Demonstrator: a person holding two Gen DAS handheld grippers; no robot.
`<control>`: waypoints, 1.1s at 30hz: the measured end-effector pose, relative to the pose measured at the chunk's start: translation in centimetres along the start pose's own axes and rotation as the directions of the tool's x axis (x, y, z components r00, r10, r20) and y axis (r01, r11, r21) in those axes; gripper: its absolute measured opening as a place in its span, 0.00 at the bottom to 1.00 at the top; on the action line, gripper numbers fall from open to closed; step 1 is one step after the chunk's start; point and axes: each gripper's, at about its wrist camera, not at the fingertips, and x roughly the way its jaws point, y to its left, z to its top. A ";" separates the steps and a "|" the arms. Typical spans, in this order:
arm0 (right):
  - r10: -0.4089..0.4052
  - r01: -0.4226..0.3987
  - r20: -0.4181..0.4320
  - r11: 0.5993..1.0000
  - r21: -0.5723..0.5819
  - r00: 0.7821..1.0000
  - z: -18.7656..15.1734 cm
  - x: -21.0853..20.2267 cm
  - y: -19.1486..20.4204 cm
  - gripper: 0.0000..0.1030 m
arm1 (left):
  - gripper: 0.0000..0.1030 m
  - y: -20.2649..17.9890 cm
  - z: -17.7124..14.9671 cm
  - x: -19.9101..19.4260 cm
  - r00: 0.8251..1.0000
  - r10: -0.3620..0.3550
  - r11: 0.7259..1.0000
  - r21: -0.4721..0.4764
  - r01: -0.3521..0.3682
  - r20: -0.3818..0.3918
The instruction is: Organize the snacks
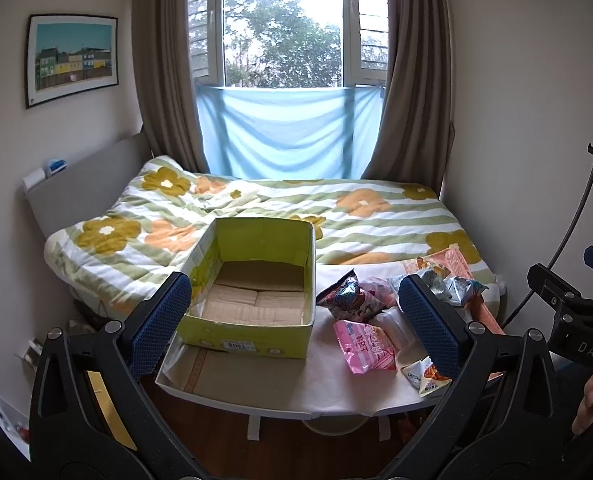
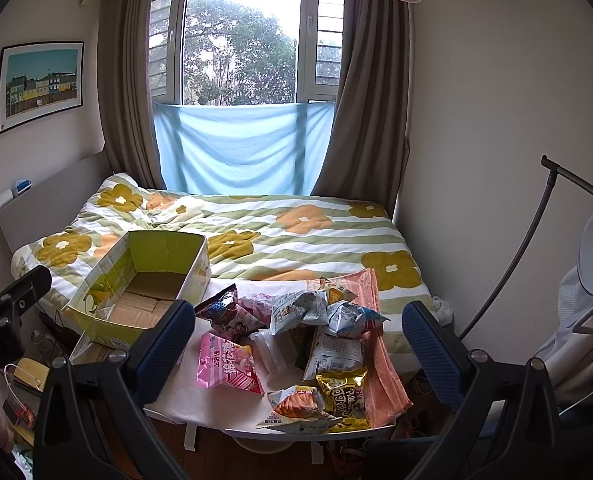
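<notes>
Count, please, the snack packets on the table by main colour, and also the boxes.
Pink packets: 1
Gold packets: 1
Dark purple packets: 1
White-and-blue packets: 2
White-and-orange packets: 1
Green cardboard boxes: 1
Total: 7 clearly visible; some pale packets in the pile are too hidden to count.

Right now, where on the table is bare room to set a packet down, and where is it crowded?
Free: the inside of the green box, which holds nothing, and the white strip of table between the pink packet and the near edge. Crowded: the right half, where snack packets pile from the gold packet back toward the bed.
</notes>
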 end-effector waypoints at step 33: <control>0.176 -0.102 -0.423 0.976 0.192 0.889 -10.9 16.0 -6.6 1.00 | 1.00 -7.3 -8.0 18.2 0.881 -0.218 0.976 -0.104 0.192 -0.421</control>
